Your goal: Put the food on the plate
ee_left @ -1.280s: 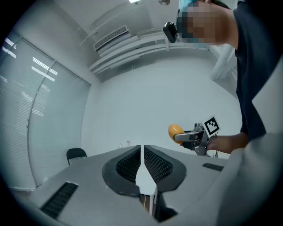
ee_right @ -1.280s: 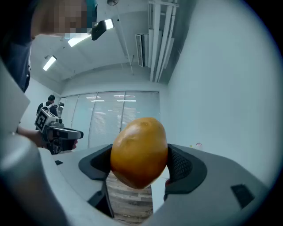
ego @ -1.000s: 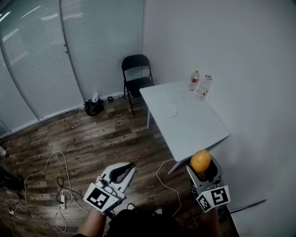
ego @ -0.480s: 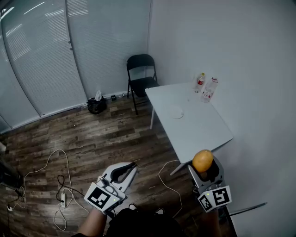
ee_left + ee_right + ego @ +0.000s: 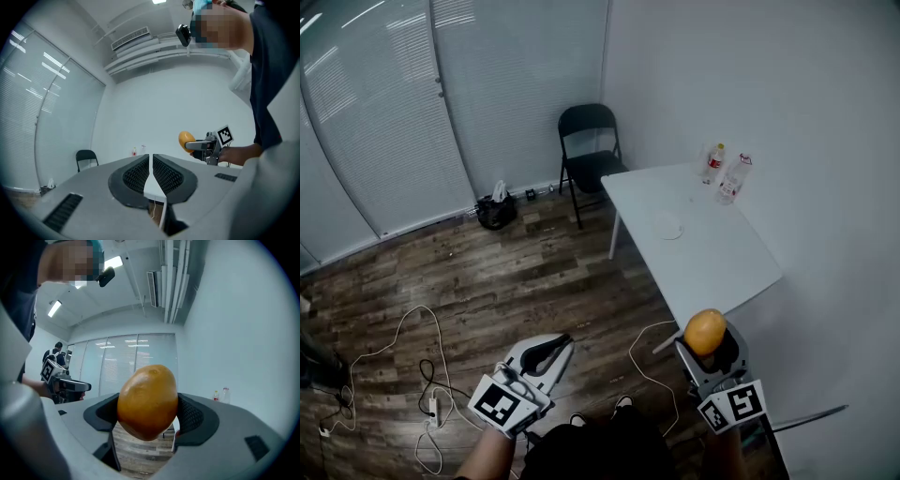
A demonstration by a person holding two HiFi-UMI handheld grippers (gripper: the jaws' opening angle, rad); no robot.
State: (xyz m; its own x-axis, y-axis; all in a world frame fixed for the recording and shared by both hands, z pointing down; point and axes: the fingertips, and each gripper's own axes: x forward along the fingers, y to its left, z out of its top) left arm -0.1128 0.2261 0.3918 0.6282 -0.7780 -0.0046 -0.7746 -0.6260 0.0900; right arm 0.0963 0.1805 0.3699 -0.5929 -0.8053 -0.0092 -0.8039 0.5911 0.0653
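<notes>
A round orange-yellow food item (image 5: 705, 331) sits clamped between the jaws of my right gripper (image 5: 710, 341), held in the air well short of the white table (image 5: 722, 267). In the right gripper view the food (image 5: 147, 401) fills the gap between the black pads. It also shows far off in the left gripper view, the food (image 5: 186, 138) on the other gripper. A small white plate (image 5: 668, 225) lies on the table's middle. My left gripper (image 5: 555, 345) hangs over the wooden floor, jaws shut with nothing between them, pads (image 5: 138, 174) almost touching.
Two plastic bottles (image 5: 724, 172) stand at the table's far corner by the wall. A black folding chair (image 5: 590, 145) stands at the table's far end. Cables and a power strip (image 5: 431, 405) lie on the floor at left. A dark bag (image 5: 495, 213) rests by the blinds.
The head view has shifted a little, so the table and chair now sit slightly further right and up. Both grippers keep their places, the food still held.
</notes>
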